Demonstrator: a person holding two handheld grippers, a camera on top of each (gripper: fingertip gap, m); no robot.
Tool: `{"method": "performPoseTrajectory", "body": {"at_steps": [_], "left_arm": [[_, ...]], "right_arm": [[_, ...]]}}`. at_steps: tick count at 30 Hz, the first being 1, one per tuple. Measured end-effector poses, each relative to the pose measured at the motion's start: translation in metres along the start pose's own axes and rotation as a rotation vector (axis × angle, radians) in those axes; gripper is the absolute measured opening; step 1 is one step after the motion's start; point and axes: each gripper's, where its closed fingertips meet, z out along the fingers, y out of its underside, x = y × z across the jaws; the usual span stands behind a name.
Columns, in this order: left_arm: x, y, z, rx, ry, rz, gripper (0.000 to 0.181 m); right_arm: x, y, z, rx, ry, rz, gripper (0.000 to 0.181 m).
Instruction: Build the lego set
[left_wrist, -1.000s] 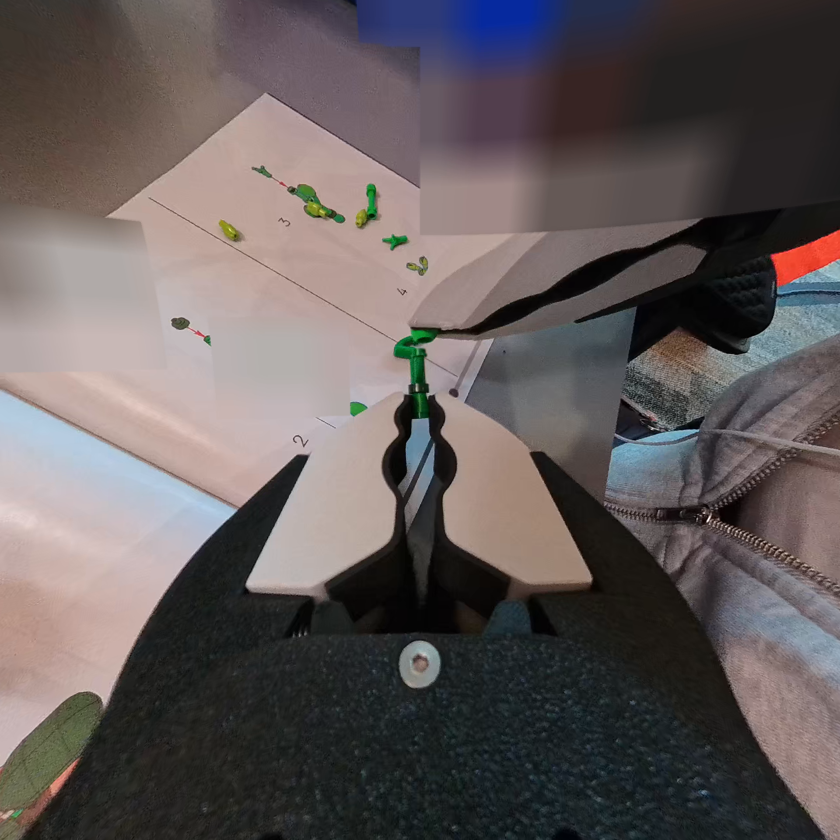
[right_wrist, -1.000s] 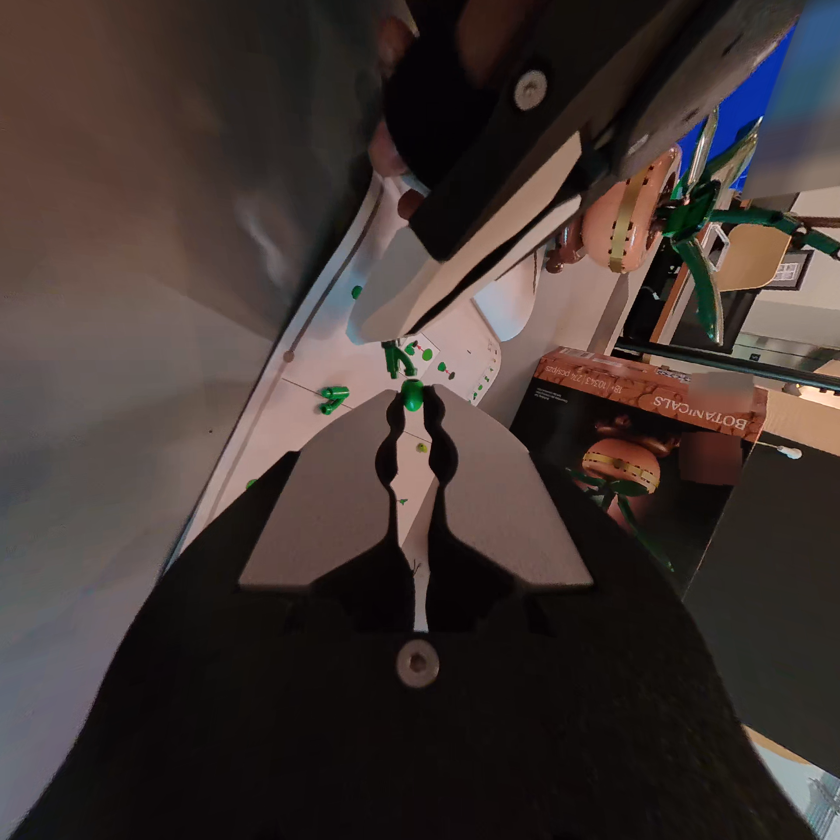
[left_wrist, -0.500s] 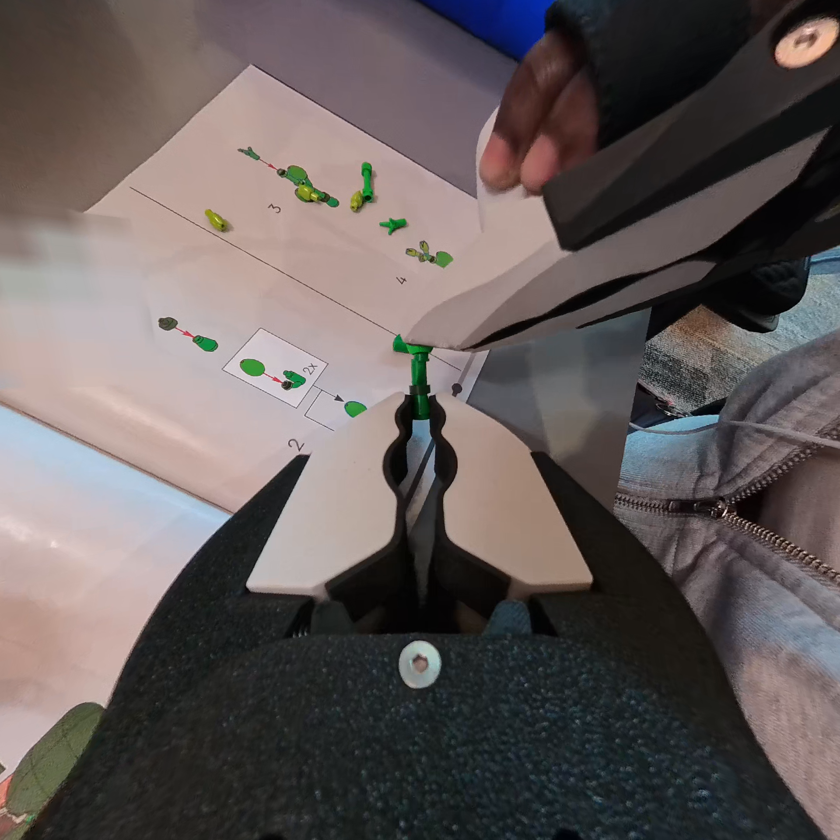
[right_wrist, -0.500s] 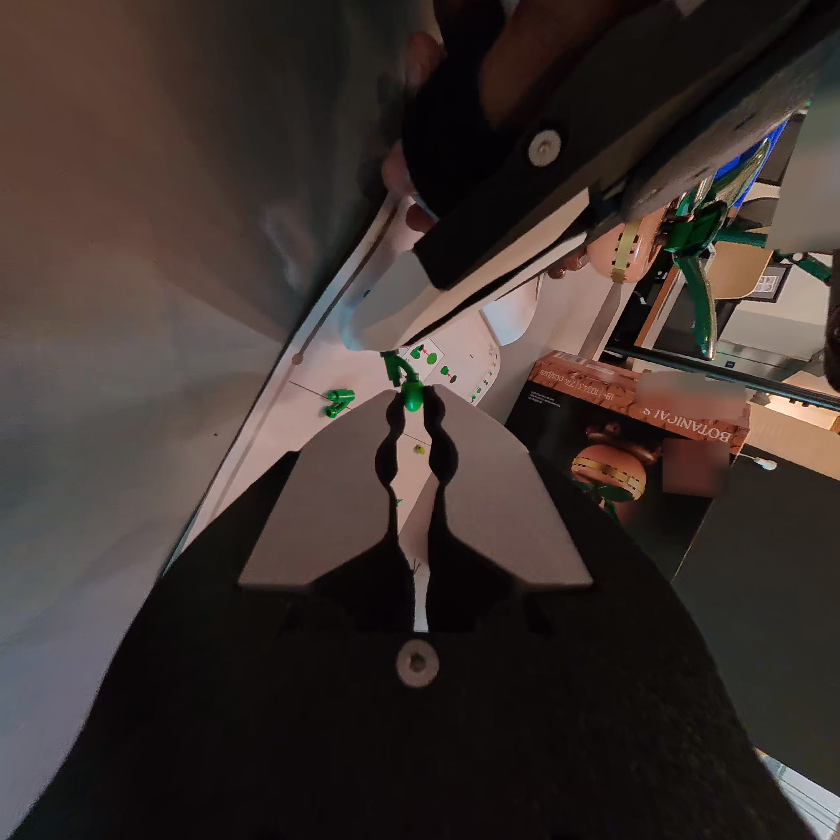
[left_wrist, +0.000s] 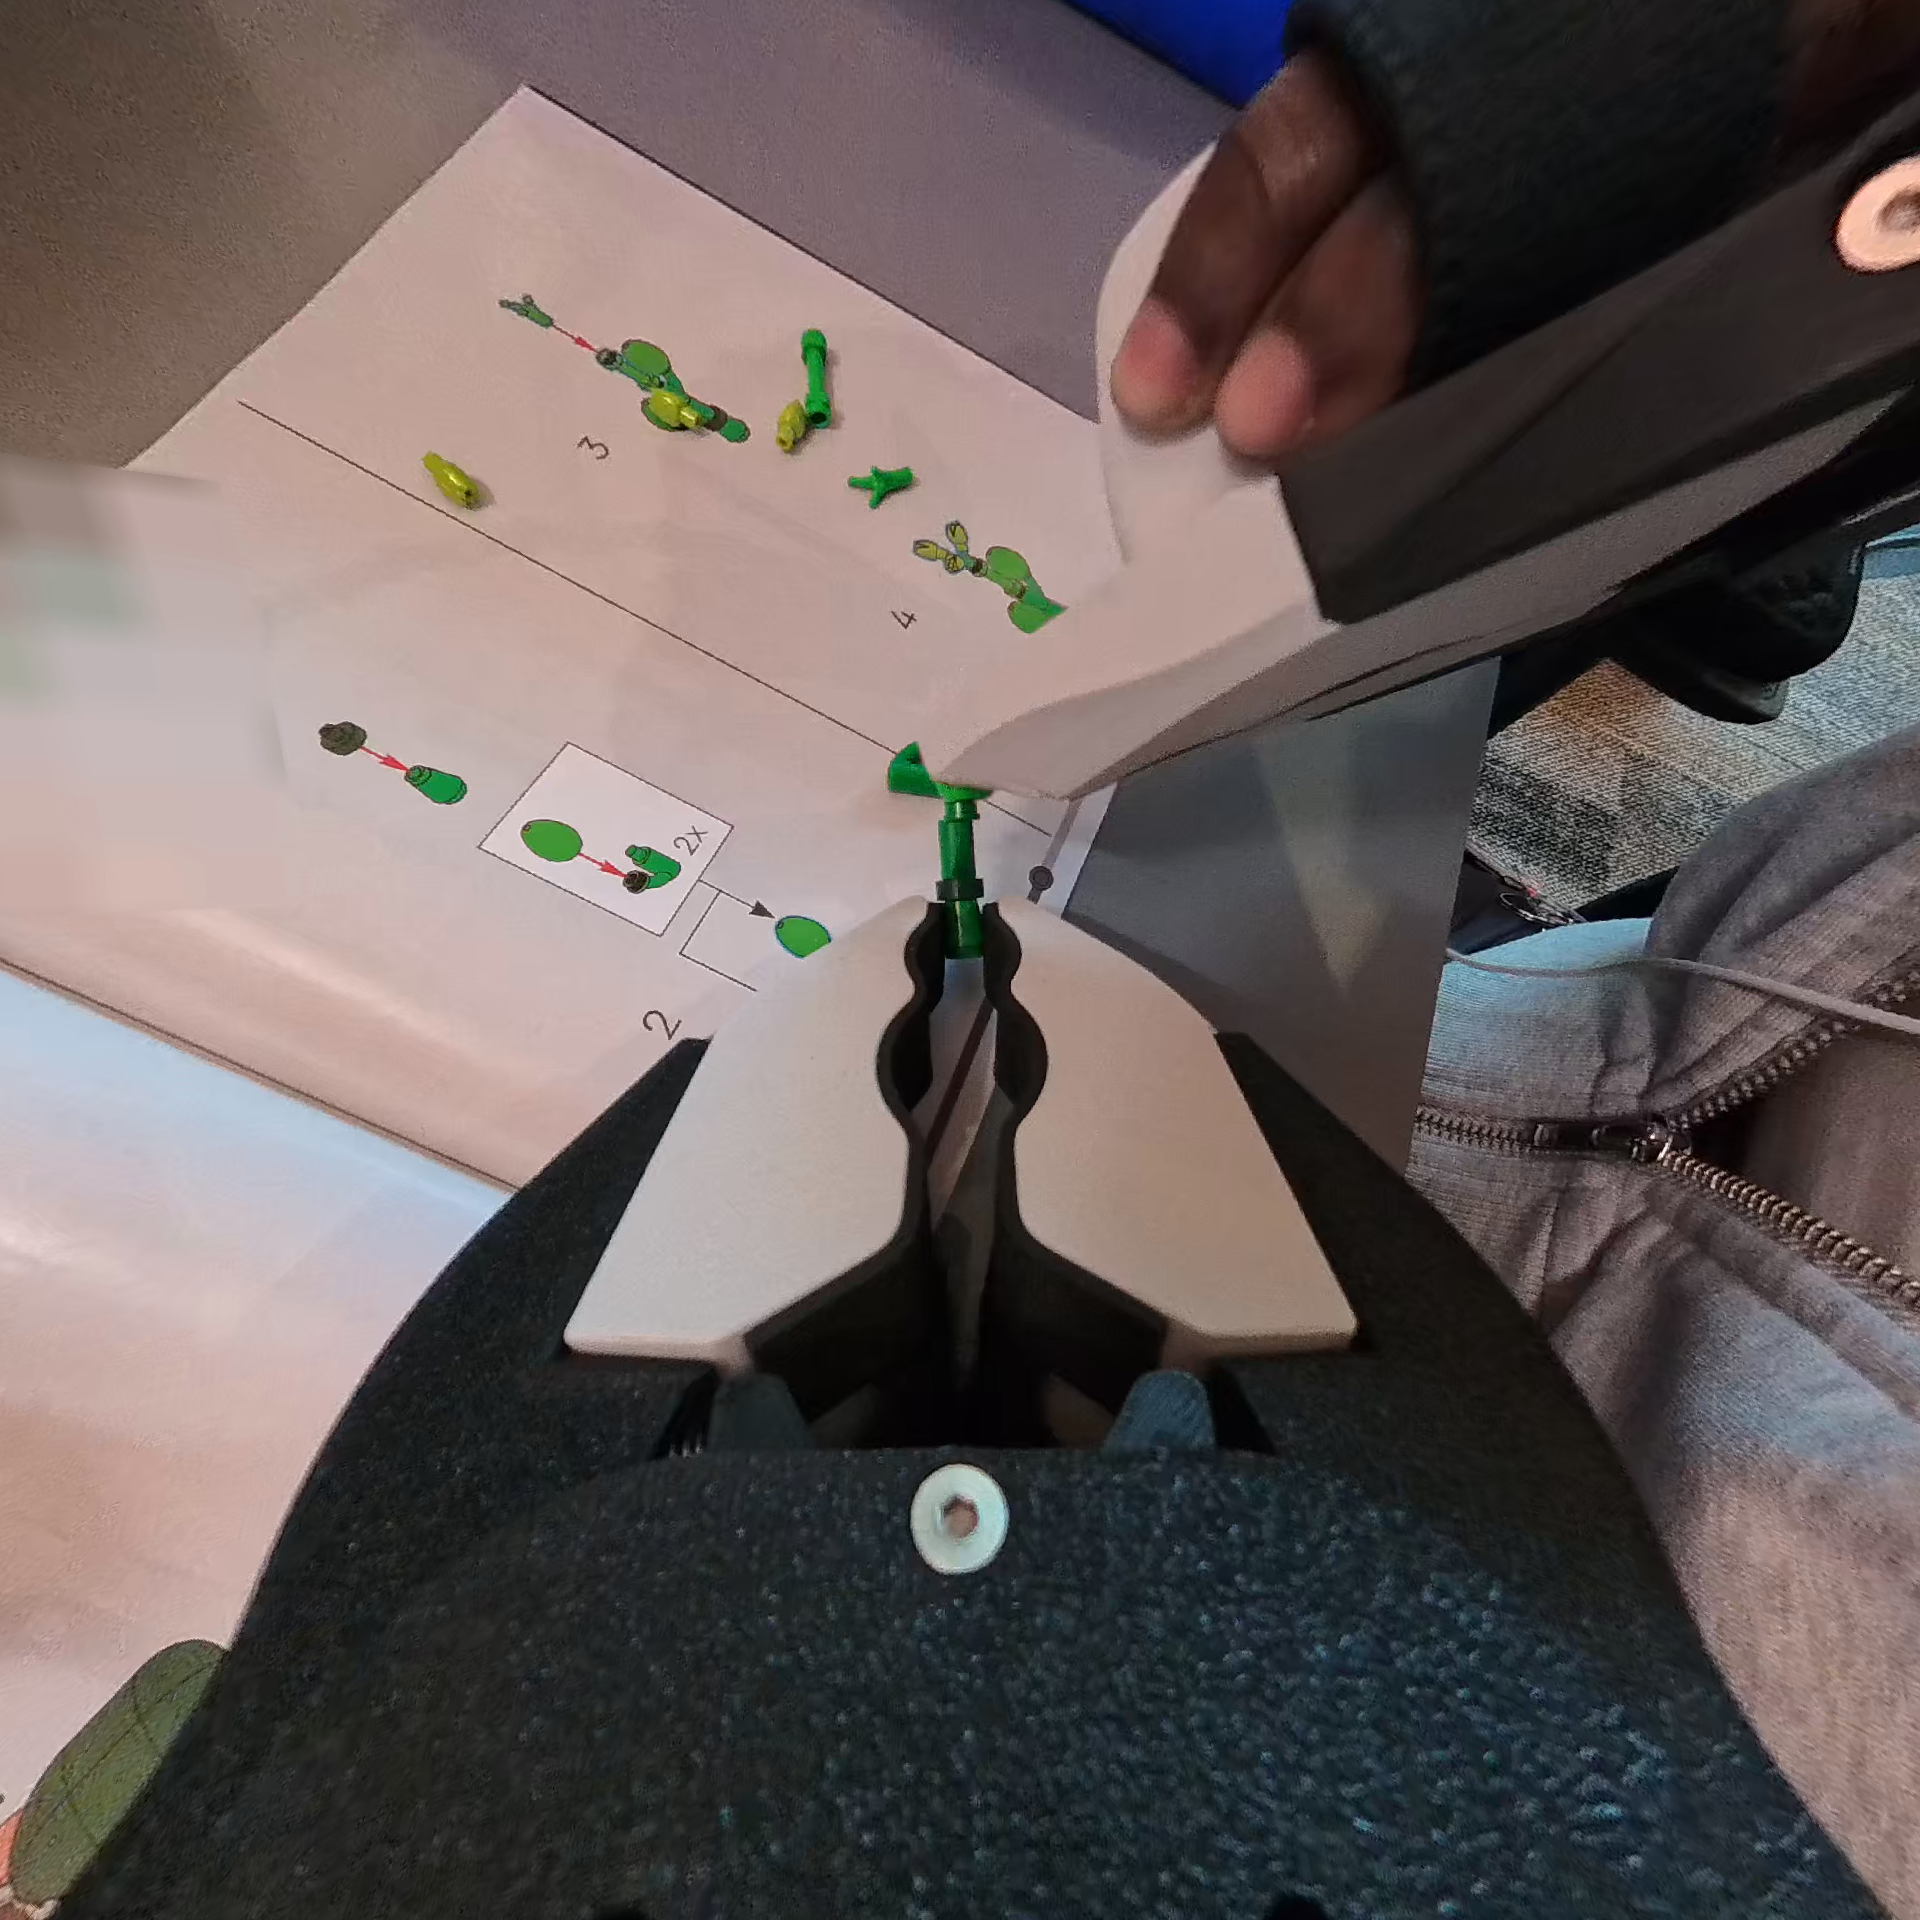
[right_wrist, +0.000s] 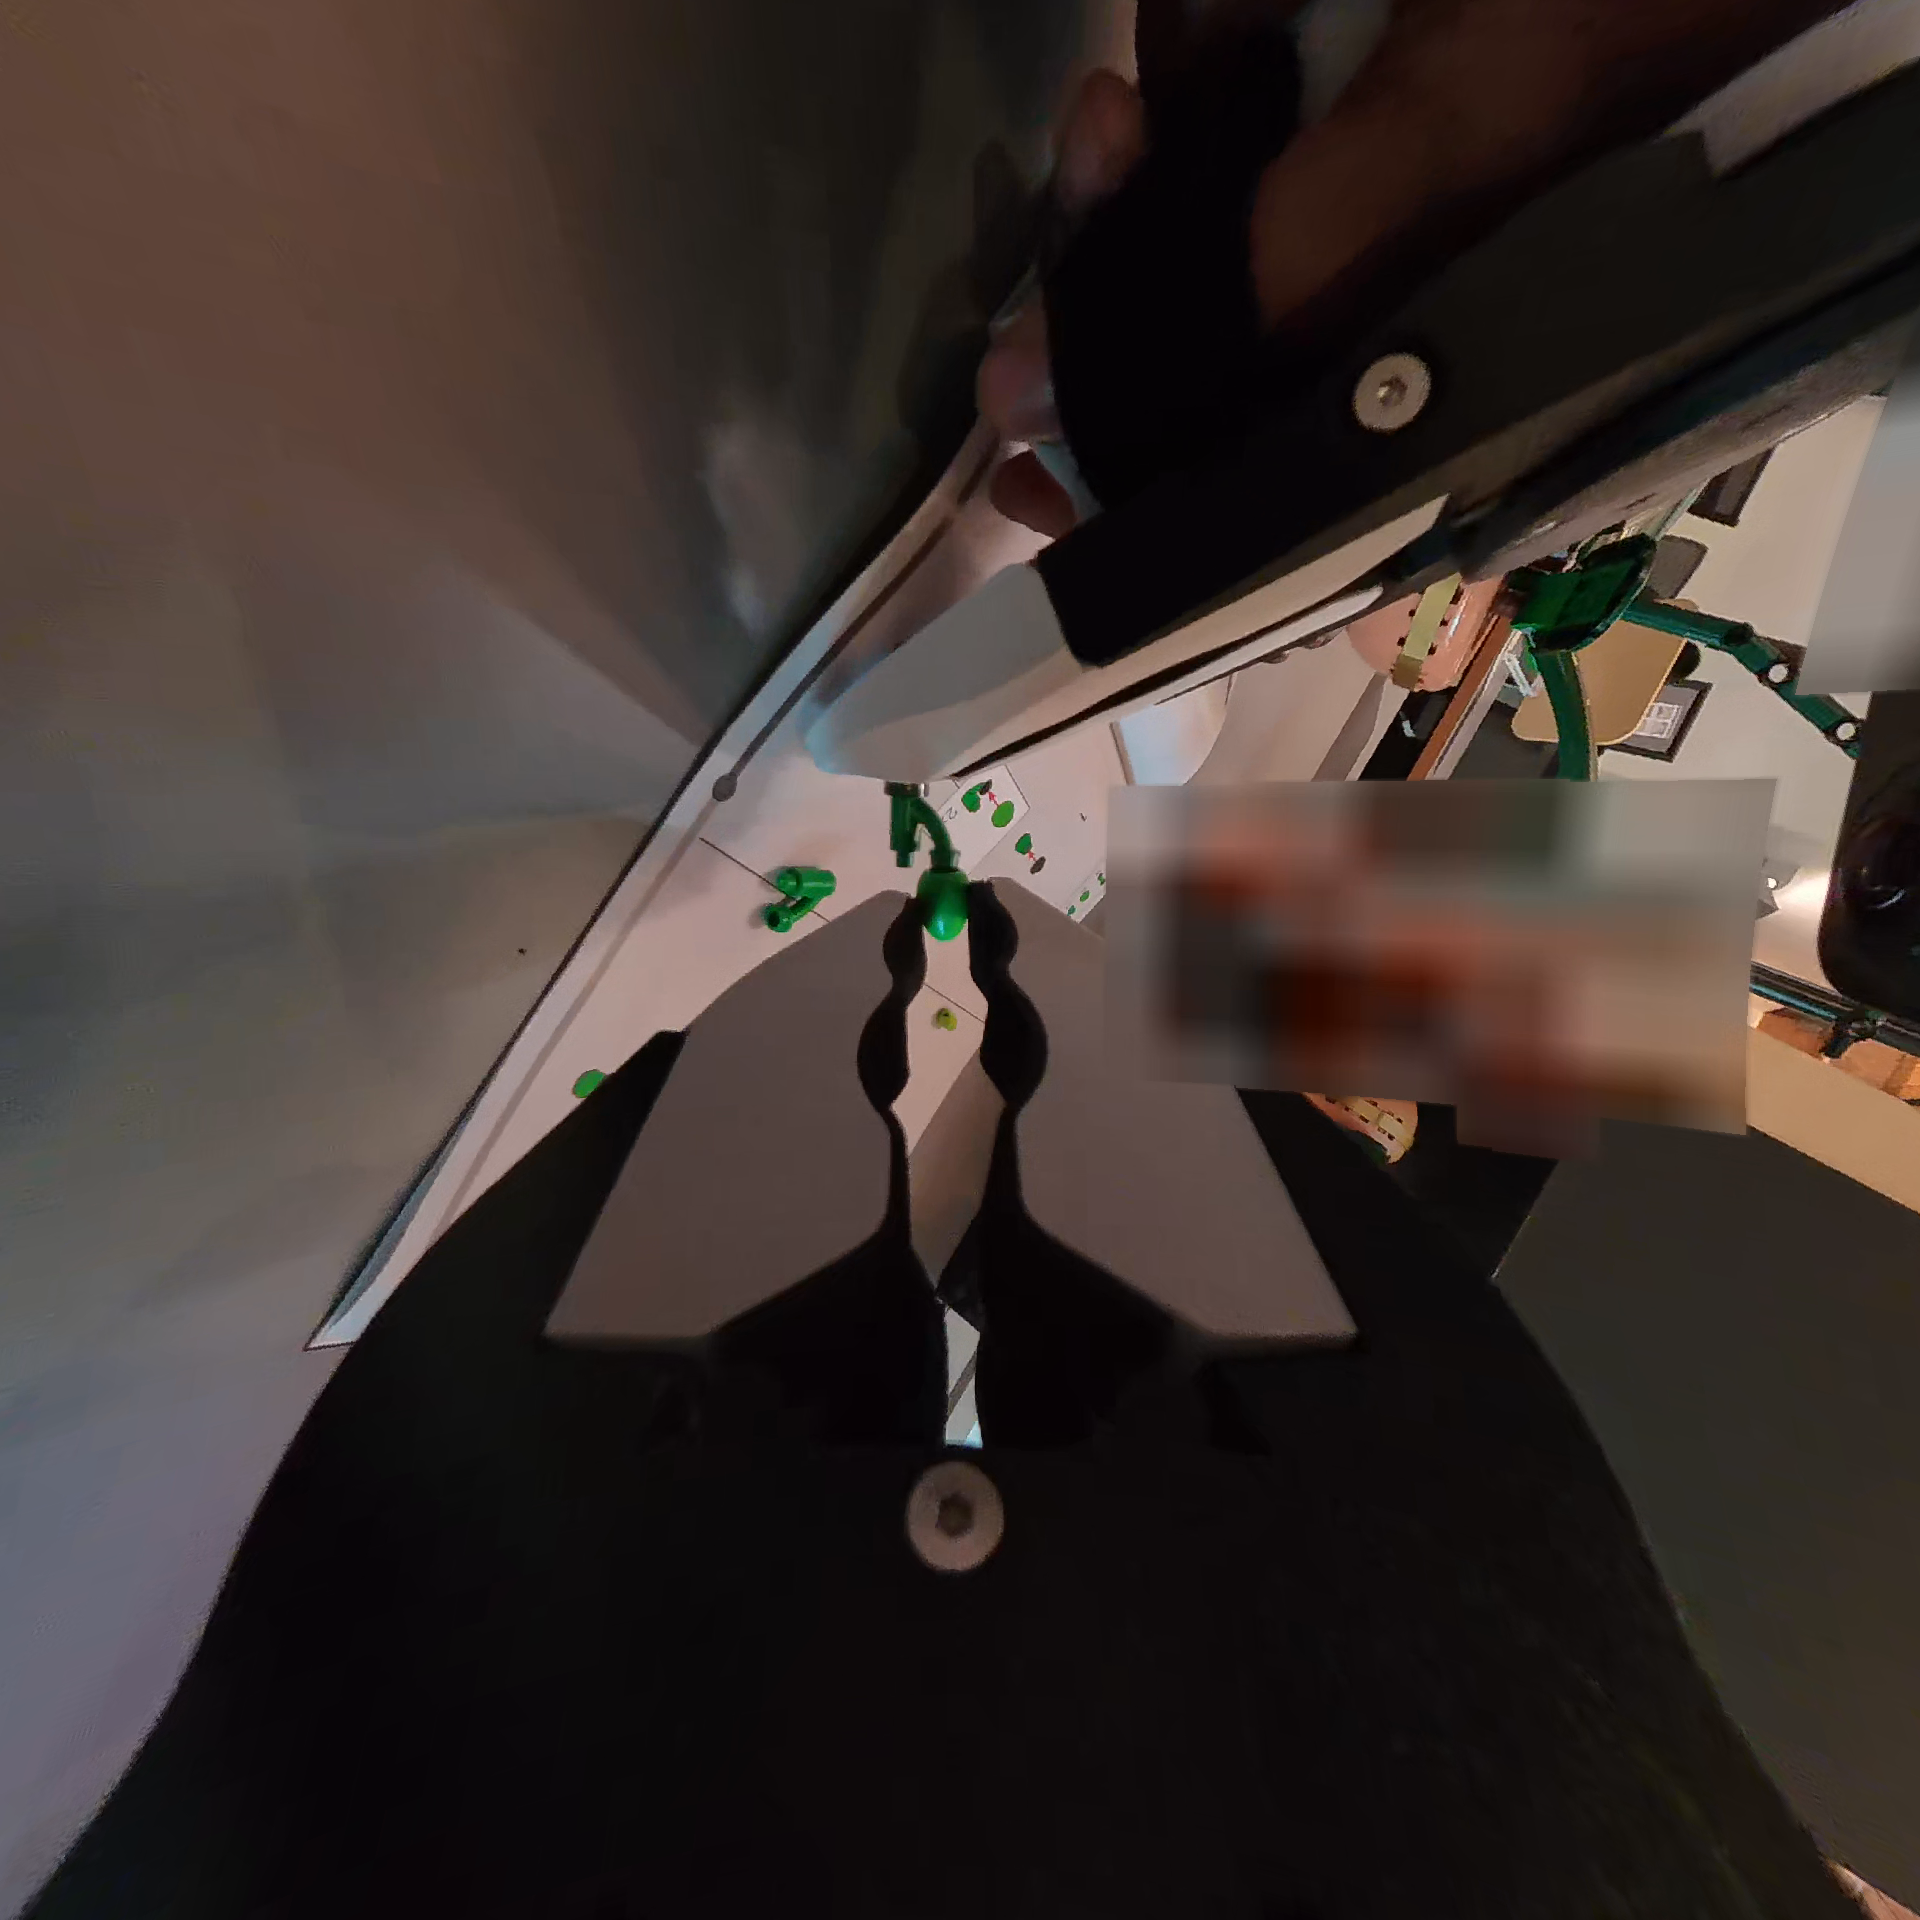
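My left gripper (left_wrist: 961, 920) is shut on the lower end of a thin green stem piece (left_wrist: 956, 847) with a dark ring. My right gripper (left_wrist: 971, 777) comes in from the upper right, and its closed tips meet the top of that stem, with a small green part (left_wrist: 907, 769) sticking out. In the right wrist view my right gripper (right_wrist: 945, 912) is shut on a rounded green bud piece (right_wrist: 943, 920). A curved green stem (right_wrist: 914, 821) runs from the bud piece up to the left gripper's tips (right_wrist: 873, 753). Both are held above the white instruction sheet (left_wrist: 623, 582).
Loose pieces lie on the sheet: a lime bud (left_wrist: 454, 480), a green bar (left_wrist: 816, 374), a three-pronged green piece (left_wrist: 880, 483) and a green connector (right_wrist: 798, 896). A grey zipped jacket (left_wrist: 1714, 1143) is on the right. A peach and green plant model (right_wrist: 1434, 644) stands behind. The grippers are tip to tip, or close to it. The green bar (left_wrist: 816, 374) sits 9 cm or so from the ends of my right fingers.
The right gripper and the hand on it have tilted and come closer over the left gripper. The green hook at its tip is now mostly hidden. Both grippers stay shut on the pieces.
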Motion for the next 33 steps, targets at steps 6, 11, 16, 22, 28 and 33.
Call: {"method": "performPoseTrajectory", "body": {"at_steps": [6,11,16,22,28,33], "left_arm": [[0.0008,0.0008,0.0004,-0.012,-0.006,0.013,0.006],[0.0011,0.0027,0.0019,-0.025,-0.003,0.018,0.006],[0.0013,0.0029,0.0027,-0.030,-0.003,0.020,0.005],[0.0012,0.0027,0.0030,-0.032,-0.004,0.023,0.005],[0.0011,0.0025,0.0037,-0.049,-0.012,0.037,0.005],[0.0013,0.0024,0.0042,-0.061,-0.020,0.050,0.005]], "right_arm": [[-0.0007,-0.0006,0.0004,0.006,0.006,-0.007,0.008],[0.0000,-0.0019,-0.0002,0.012,0.012,-0.013,0.008],[-0.0029,-0.0017,0.0007,-0.006,0.004,-0.044,0.008],[-0.0019,-0.0024,0.0008,0.001,0.011,-0.028,0.008],[0.0001,-0.0037,-0.0004,-0.016,0.014,-0.046,0.008],[-0.0005,-0.0042,-0.0014,-0.020,0.014,-0.053,0.008]]}}
